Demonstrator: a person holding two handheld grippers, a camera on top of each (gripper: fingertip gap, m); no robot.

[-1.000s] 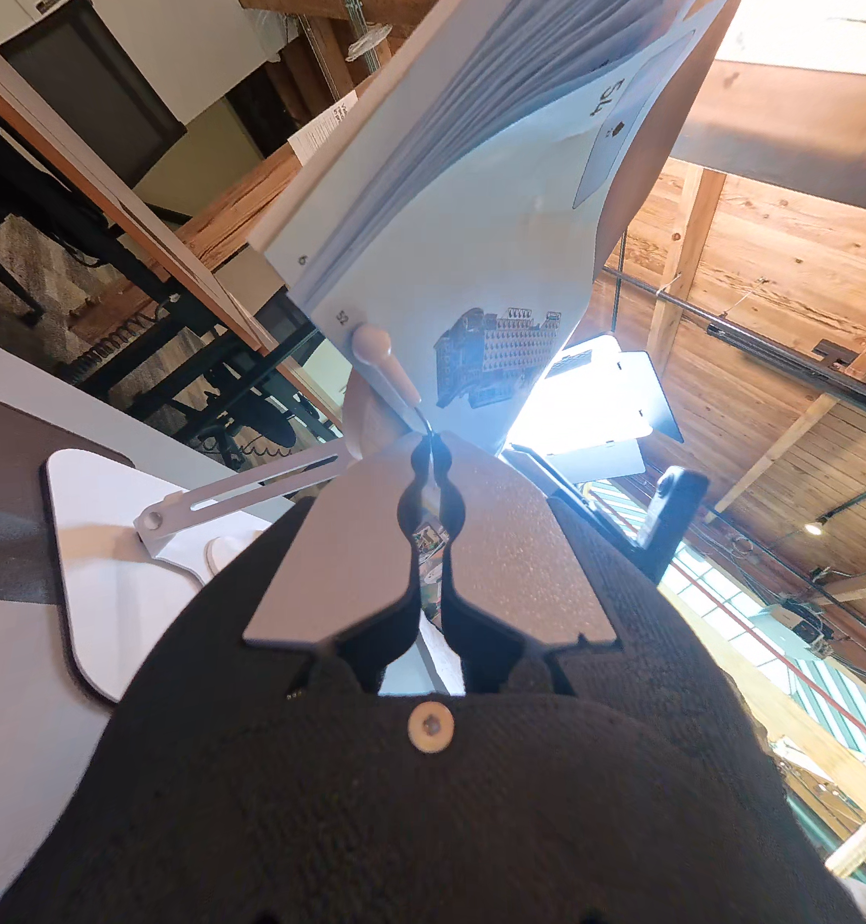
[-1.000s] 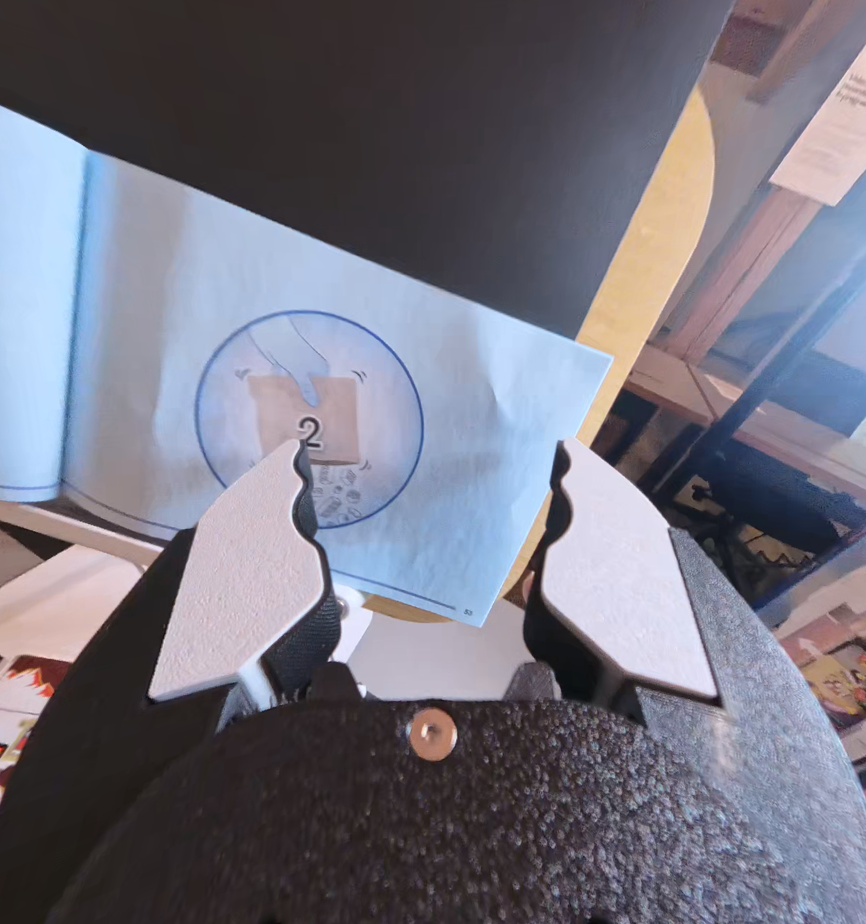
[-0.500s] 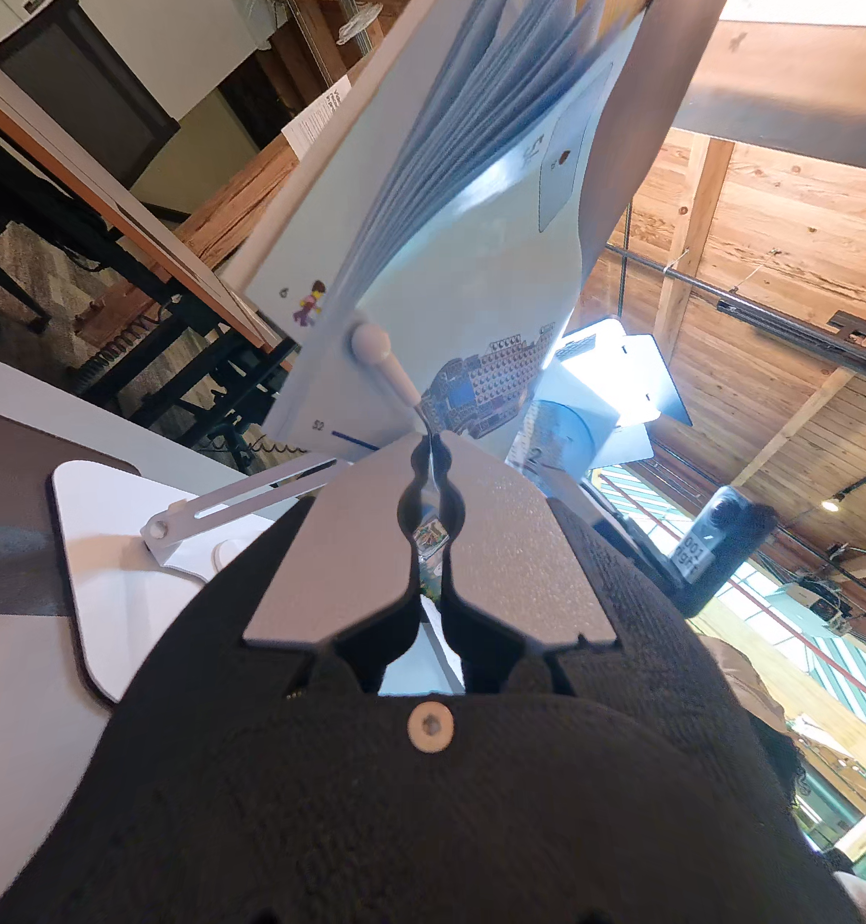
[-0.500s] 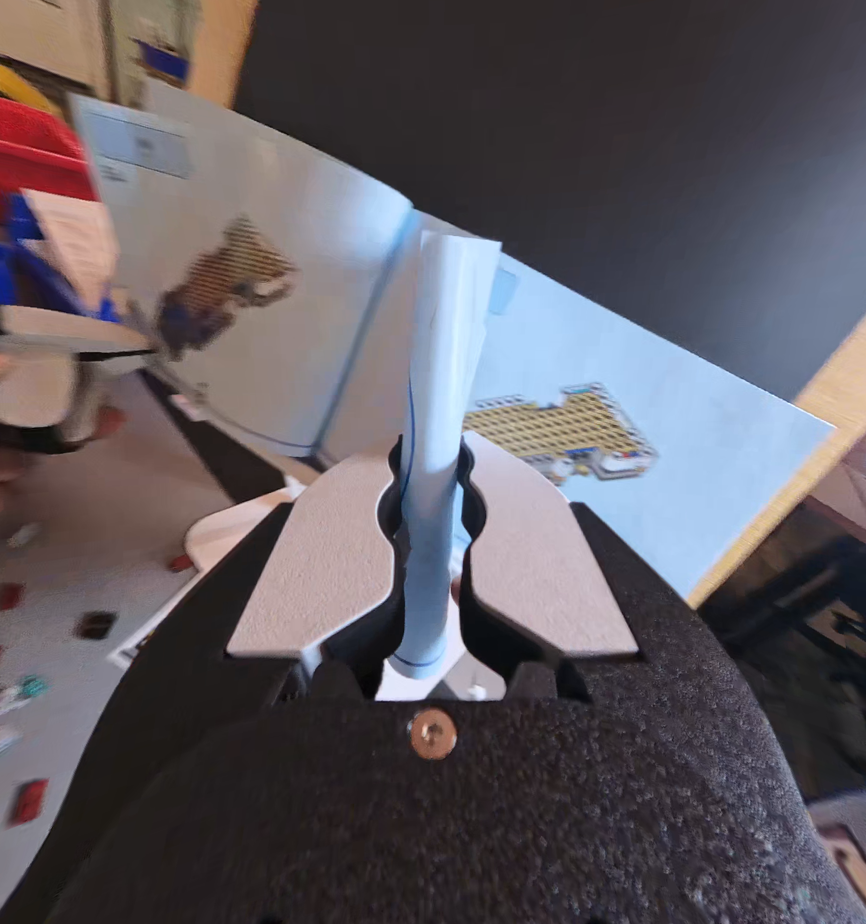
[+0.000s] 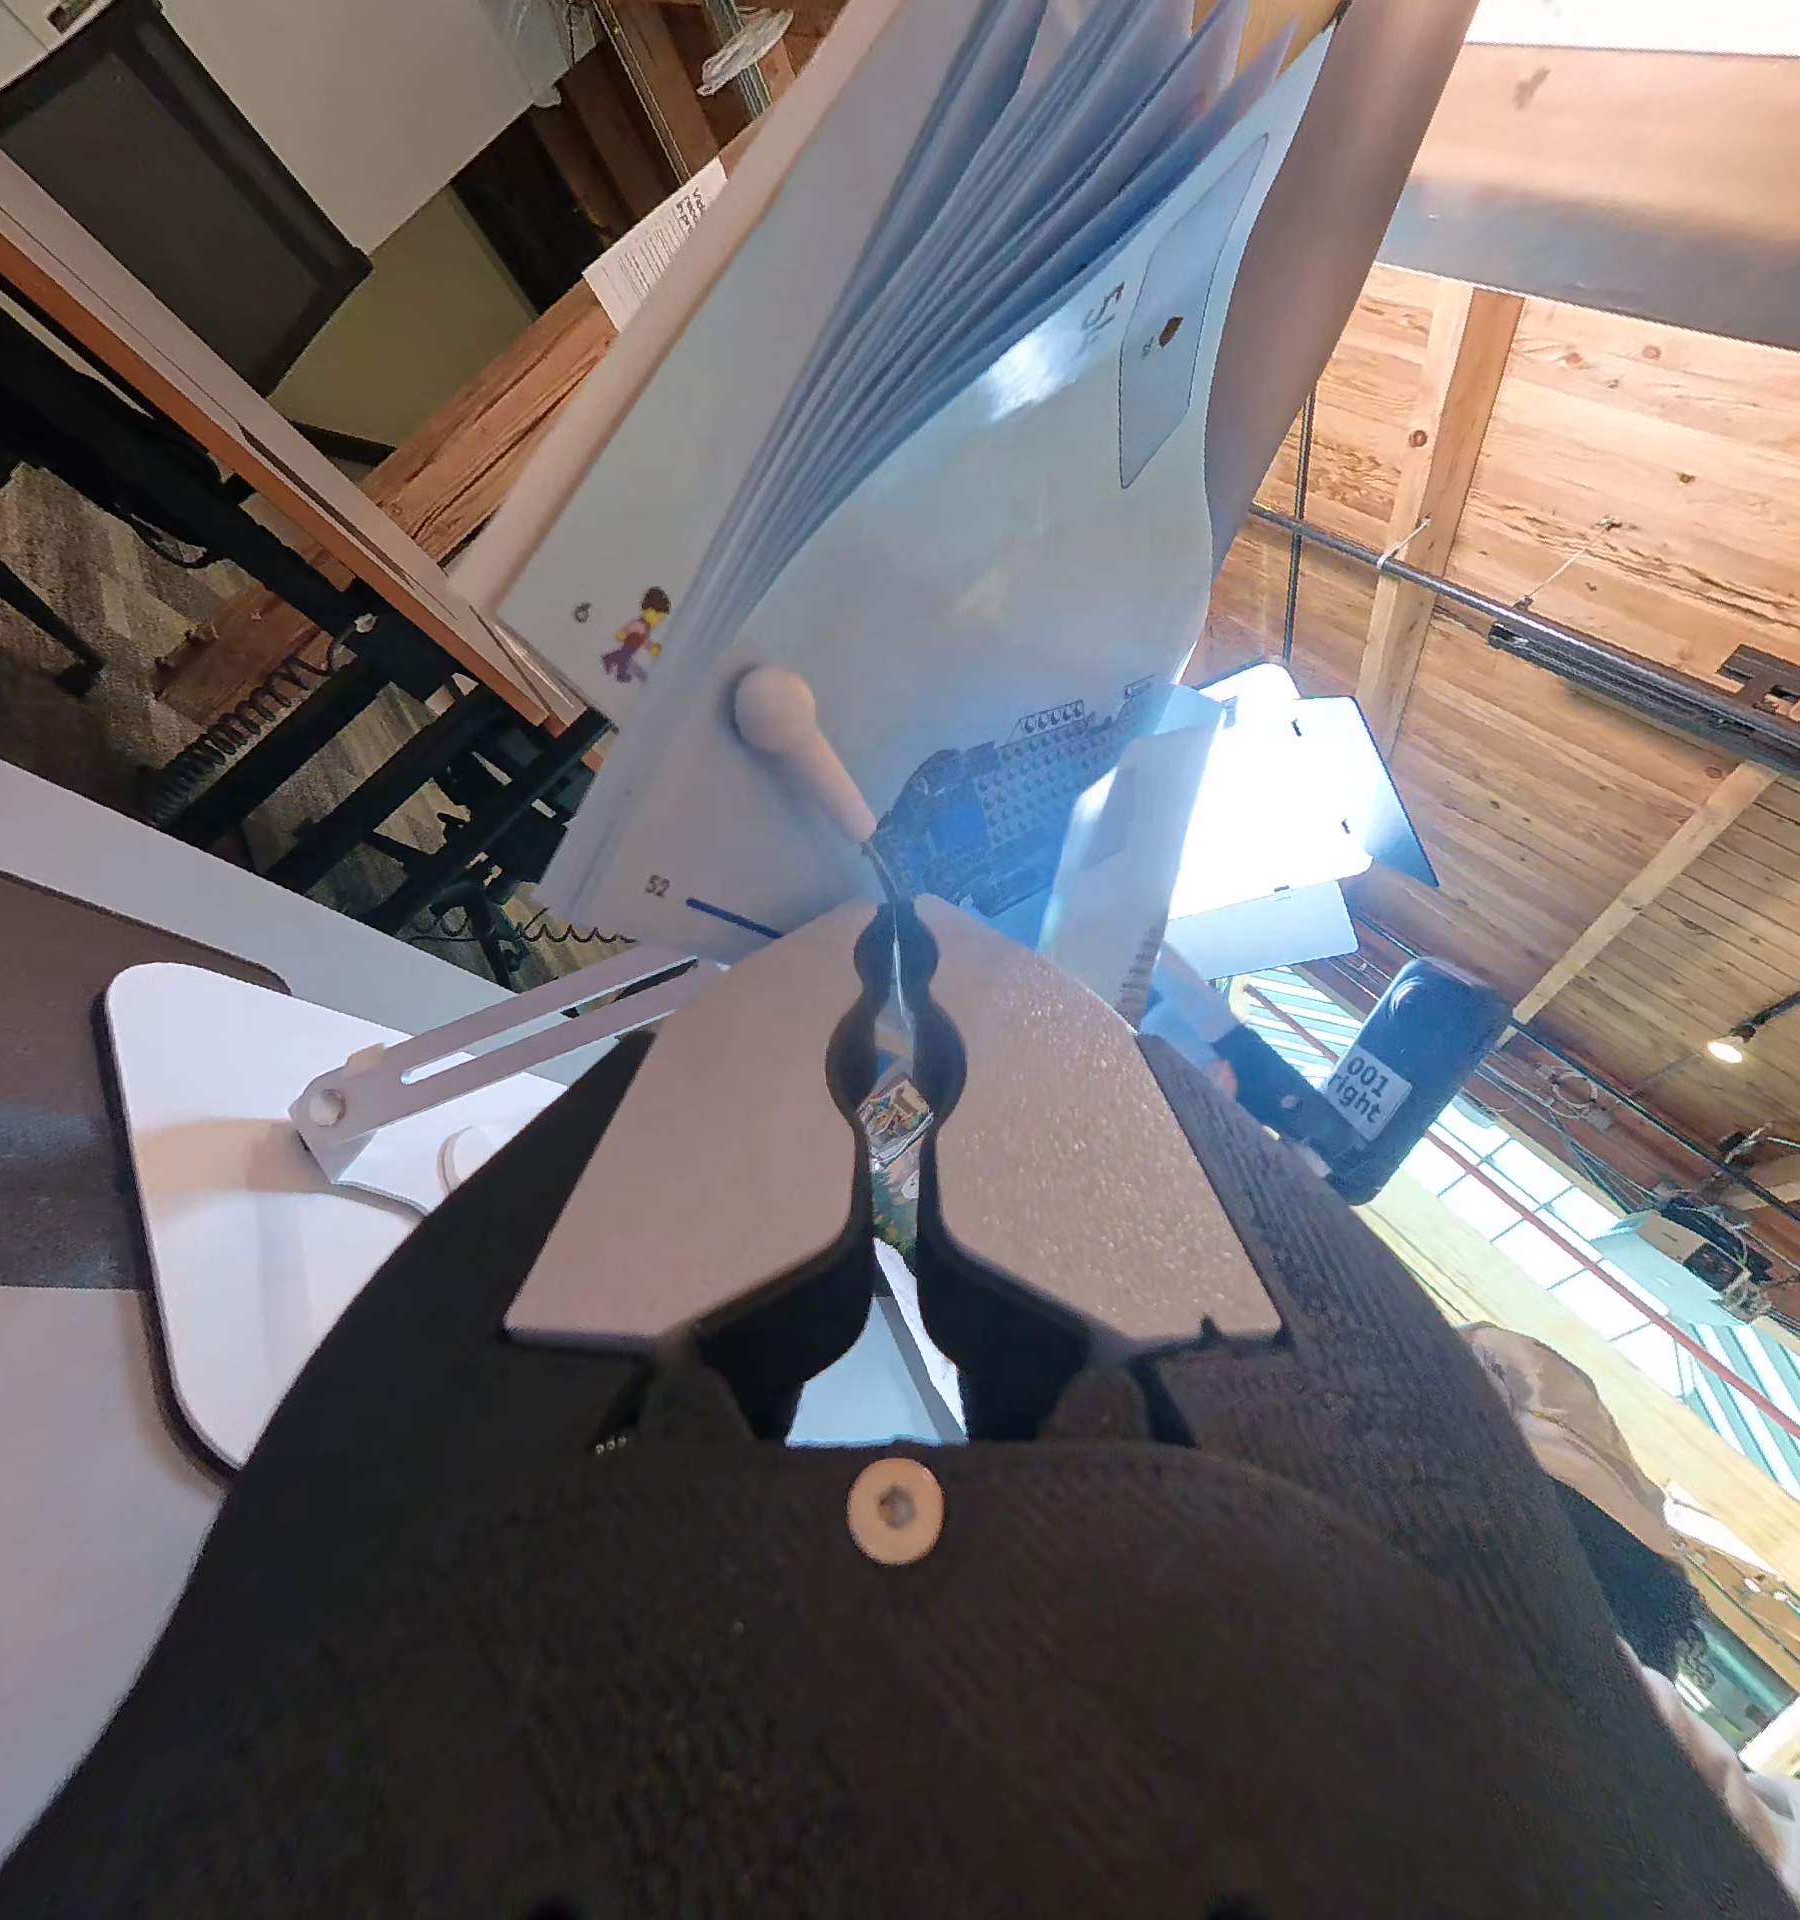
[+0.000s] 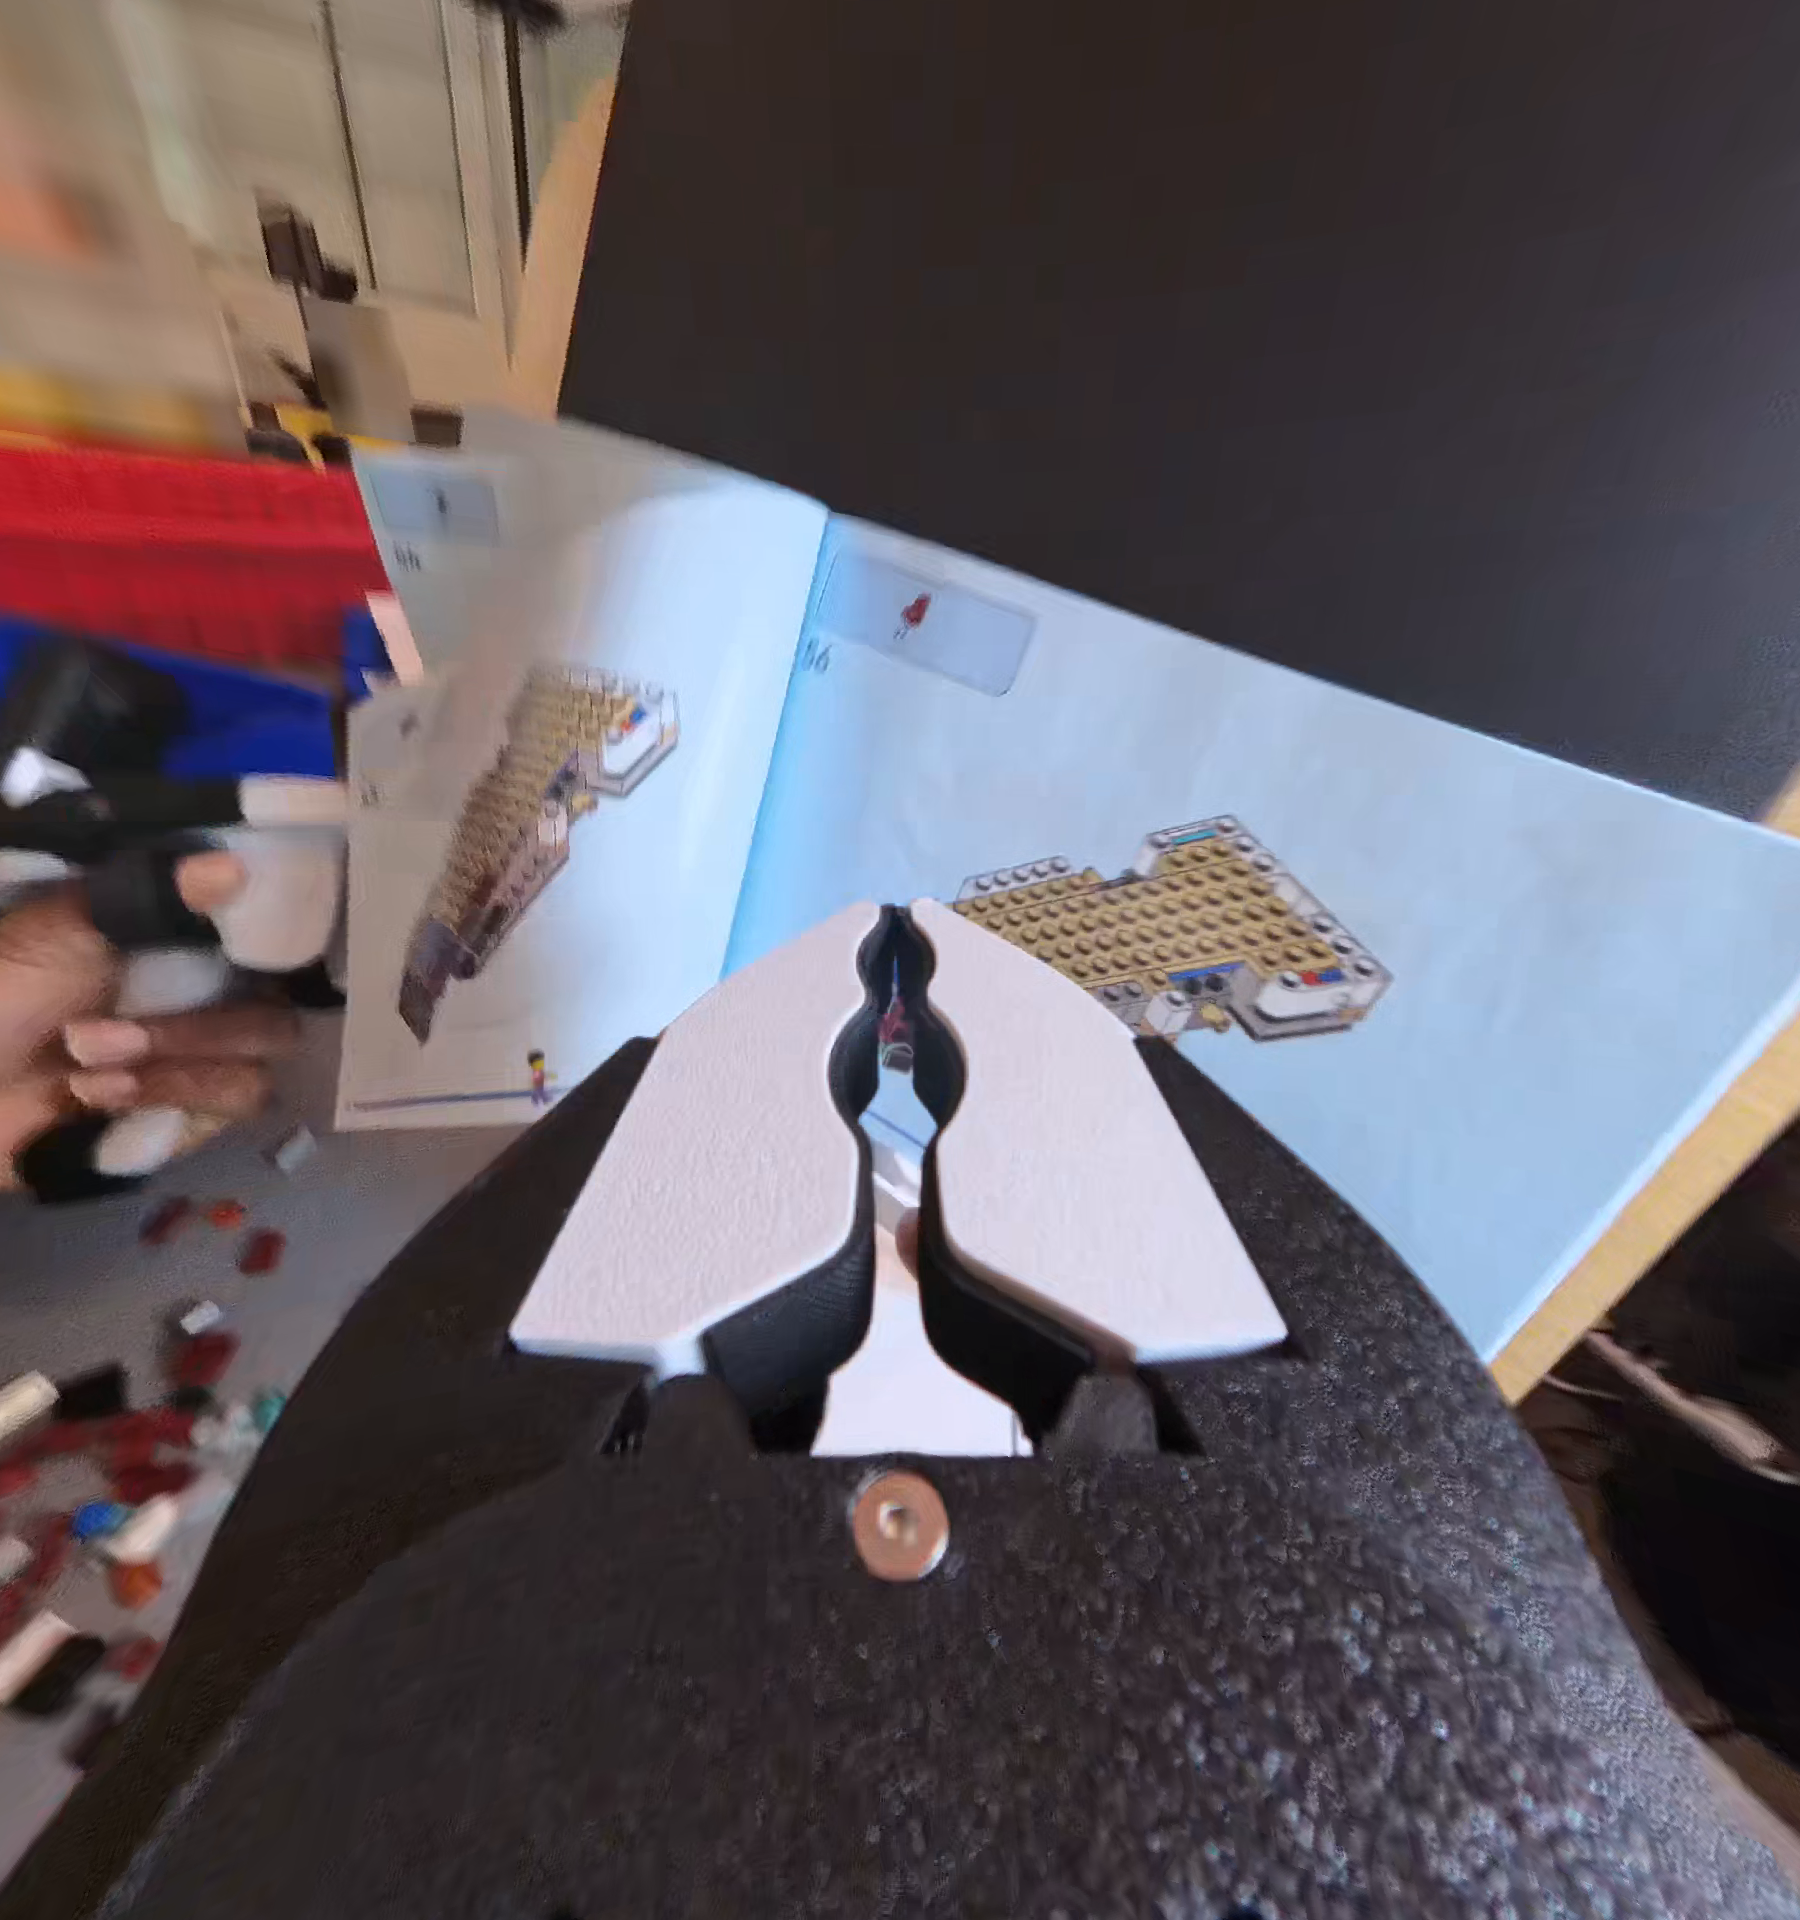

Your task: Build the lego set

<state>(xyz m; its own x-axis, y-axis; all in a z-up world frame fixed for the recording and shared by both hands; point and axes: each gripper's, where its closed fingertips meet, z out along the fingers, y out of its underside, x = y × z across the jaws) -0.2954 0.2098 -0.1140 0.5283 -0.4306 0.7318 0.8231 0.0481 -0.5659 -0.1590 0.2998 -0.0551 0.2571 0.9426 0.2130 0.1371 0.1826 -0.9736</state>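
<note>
Jaws of the left gripper are closed, and a thin pale sheet edge shows pinched between them; it runs up toward the lower edge of the open instruction booklet, so the grip looks to be on one page. The booklet stands tilted on a stand, its pages fanned out above the jaws. Just above the fingertips a wire arm with a beige knob presses on the left-hand page. Below and to the left lie the stand's white base and a slotted metal bar, both on the counter.

Jaws of the right gripper are closed tip to tip, and no sheet shows between them. They hang just in front of the booklet's right-hand page, near the printed tan brick model, with the spine fold a little to their left. A dark board backs the booklet. The left-hand page is lifted away from the spread, and beside its outer edge sits a blurred hand — too smeared to read more. Loose bricks, mostly dark red, are scattered over the grey counter at lower left, with red and blue bins behind them
</note>
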